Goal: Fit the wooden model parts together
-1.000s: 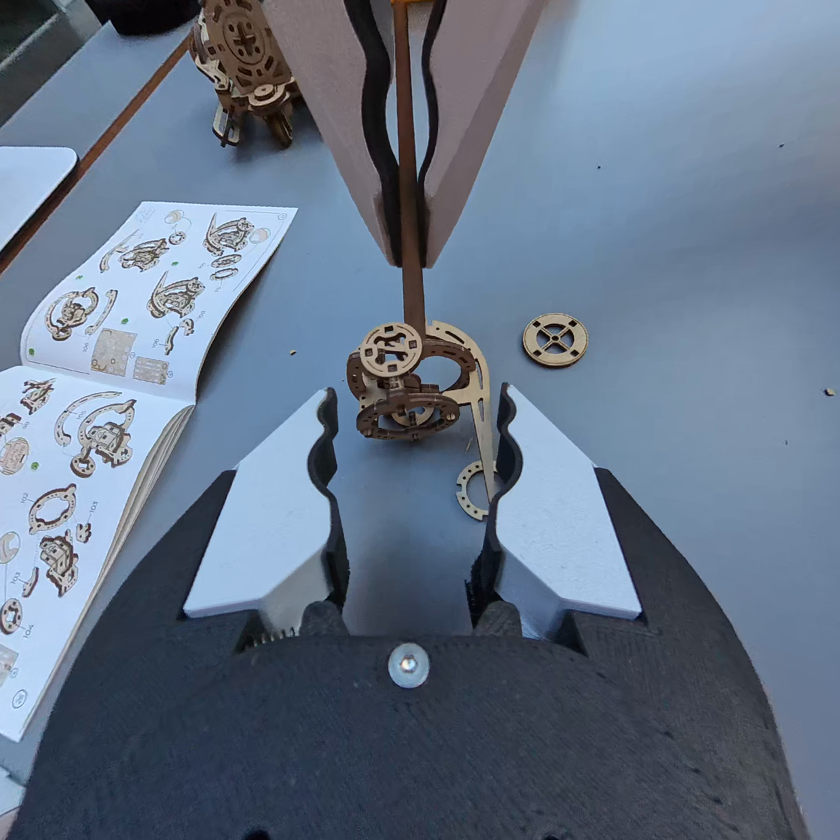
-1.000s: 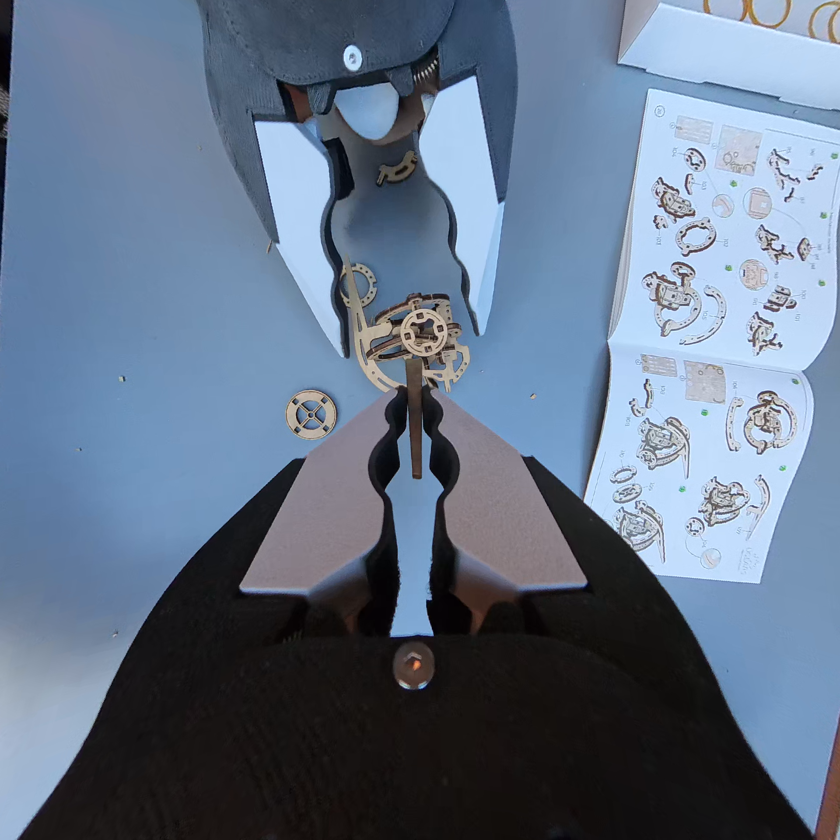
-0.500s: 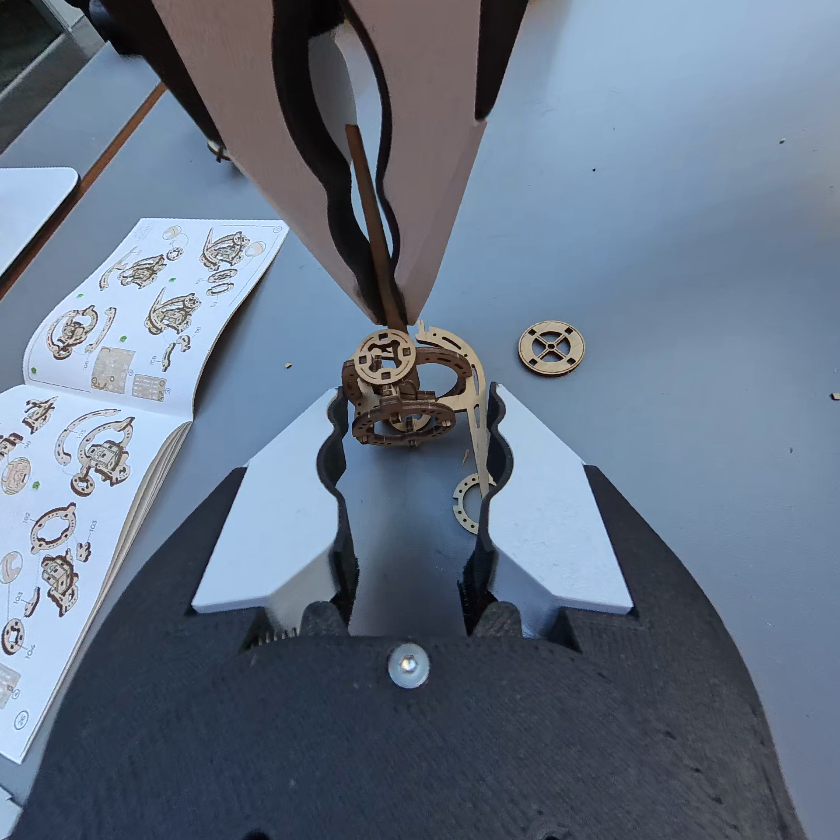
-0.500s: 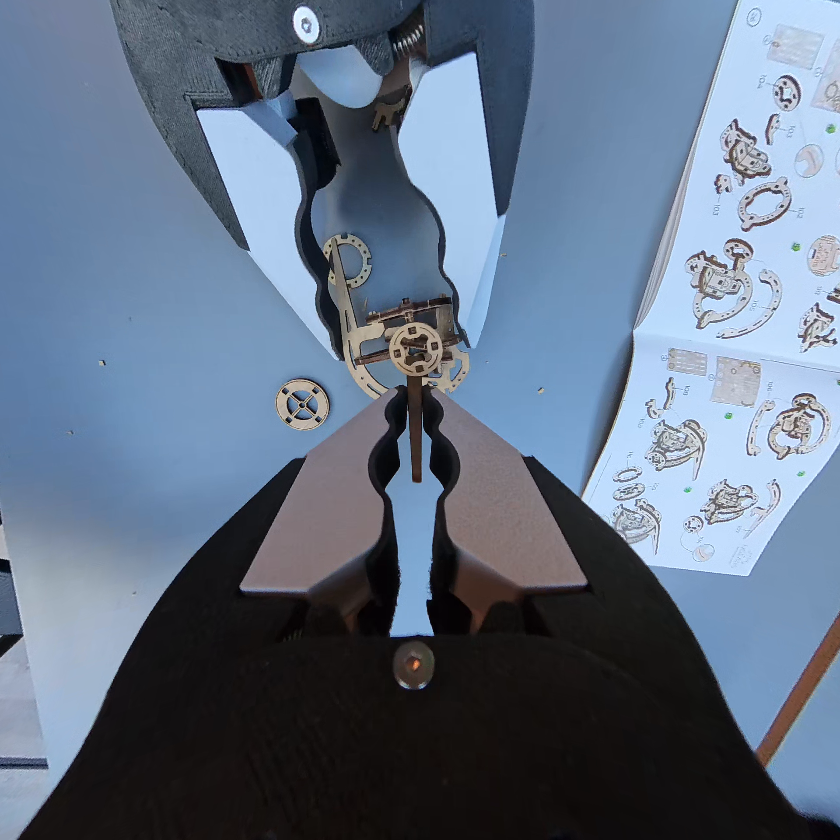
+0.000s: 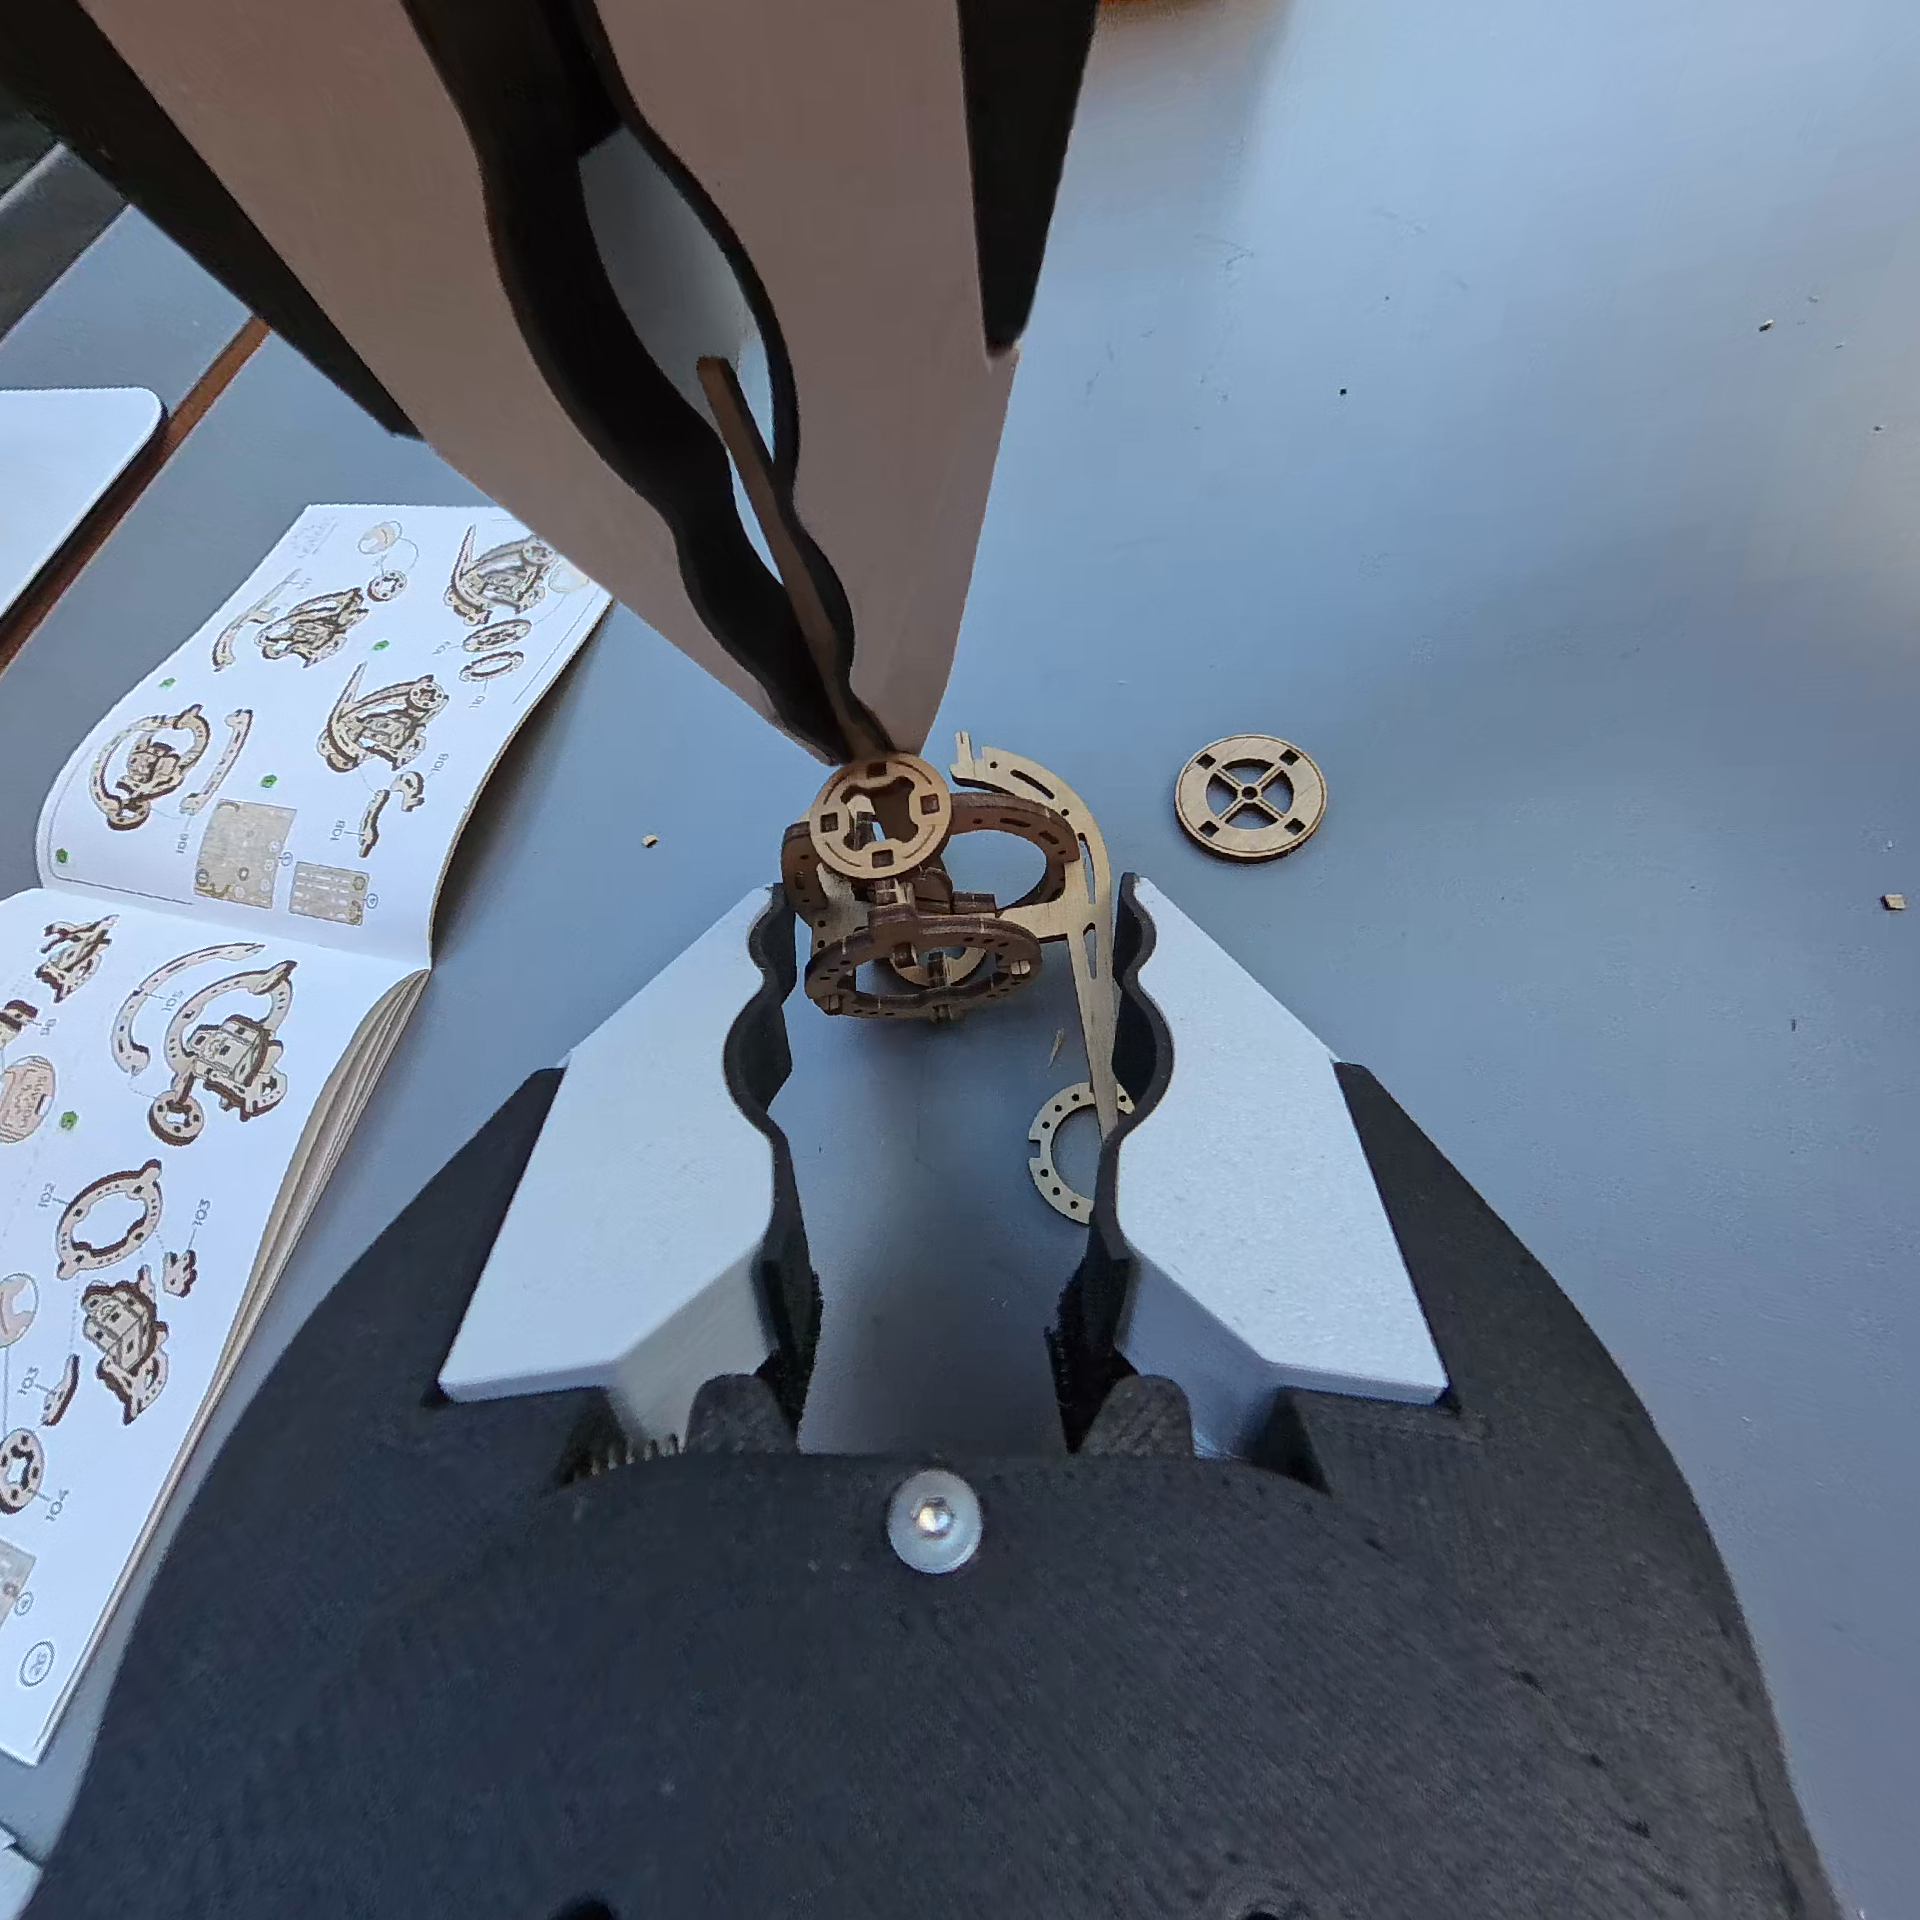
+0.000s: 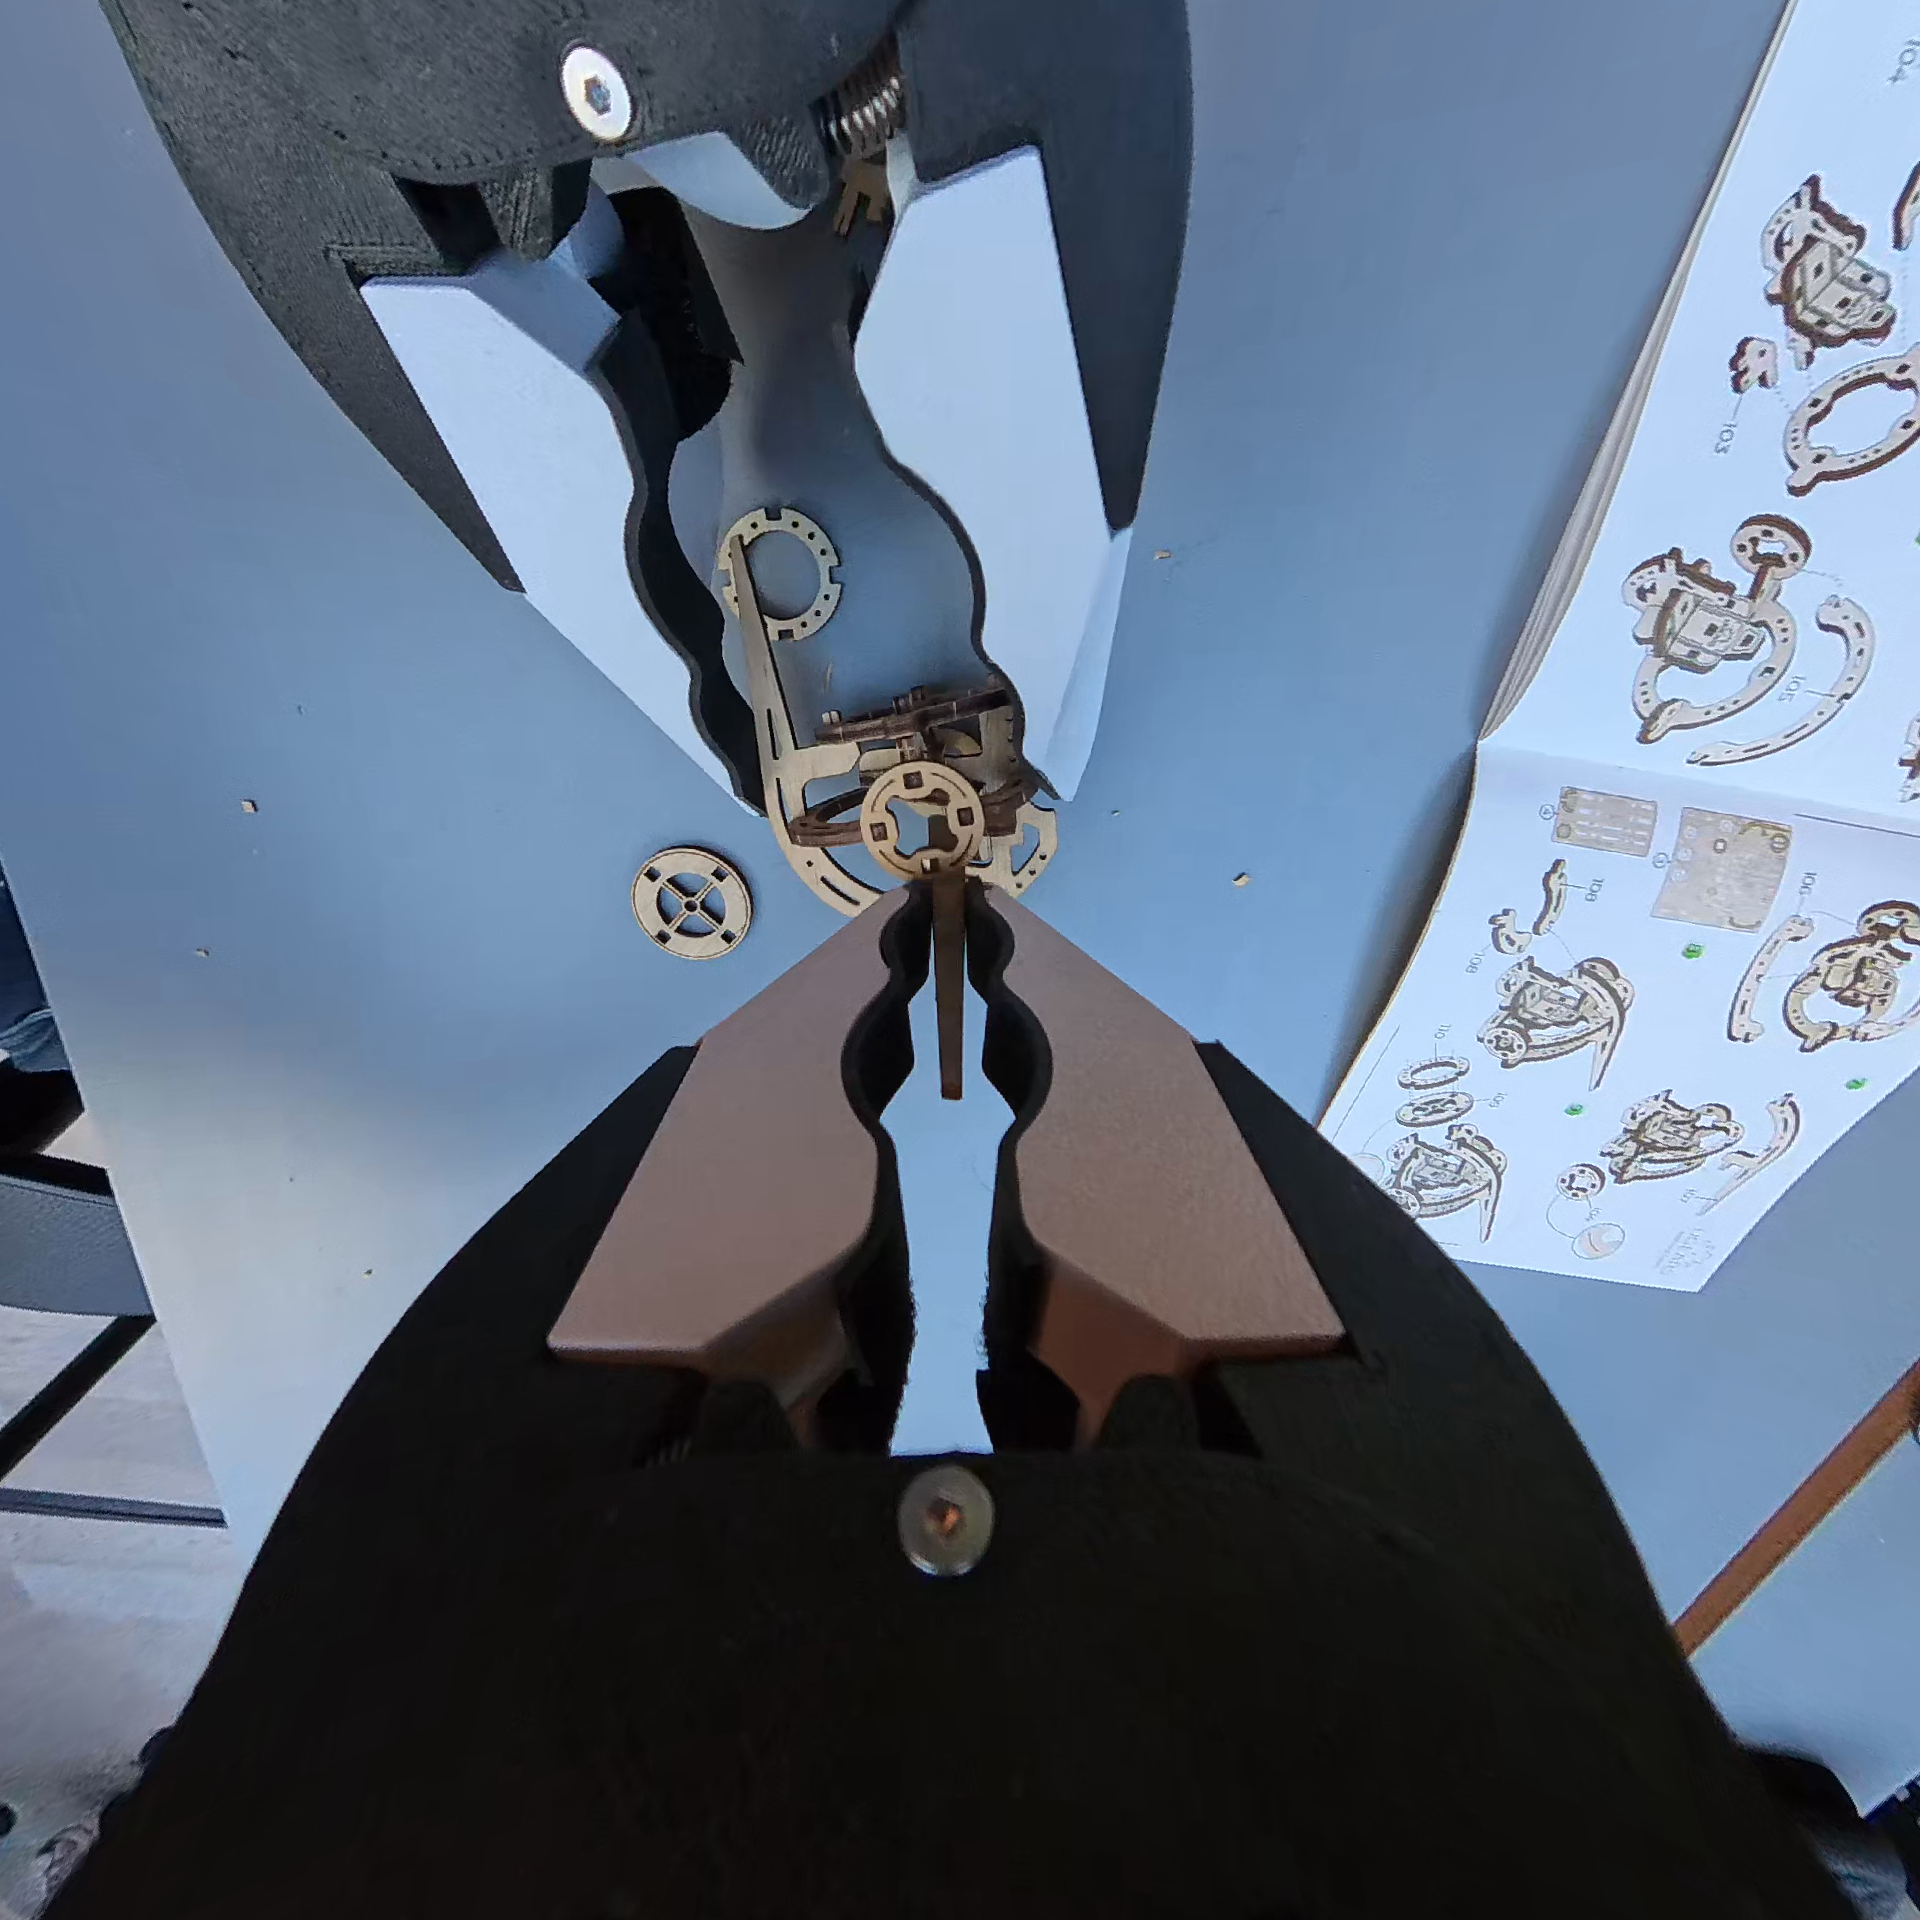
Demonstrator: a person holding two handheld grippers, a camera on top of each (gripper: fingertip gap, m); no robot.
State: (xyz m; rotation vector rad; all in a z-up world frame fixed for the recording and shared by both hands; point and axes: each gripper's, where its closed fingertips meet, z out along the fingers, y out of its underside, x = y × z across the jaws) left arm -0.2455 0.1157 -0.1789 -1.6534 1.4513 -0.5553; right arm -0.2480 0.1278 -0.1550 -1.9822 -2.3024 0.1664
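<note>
A small wooden model (image 5: pixel 914 914) stands on the grey table (image 5: pixel 1455 623), with a round disc (image 5: pixel 879 827) with a cross-shaped hole on top and a thin curved arm ending in a ring (image 5: pixel 1070 1148). My left gripper (image 5: pixel 951 914) is open, its white fingers on either side of the model. My right gripper (image 6: pixel 940 896) is shut on a thin dark wooden stick (image 6: pixel 948 997). The stick's end meets the disc (image 6: pixel 923 831). The right gripper comes down from the top in the left wrist view (image 5: pixel 868 740). The left gripper (image 6: pixel 904 774) faces me in the right wrist view.
A loose wooden wheel disc (image 5: pixel 1251 798) lies right of the model; it also shows in the right wrist view (image 6: pixel 691 902). An open instruction booklet (image 5: pixel 260 831) lies at the left (image 6: pixel 1714 831). The table's edge (image 6: pixel 1808 1496) runs at the lower right.
My right gripper has come down closer with the stick, whose end now reaches the top disc. My left gripper has moved forward, so the model sits between its fingertips.
</note>
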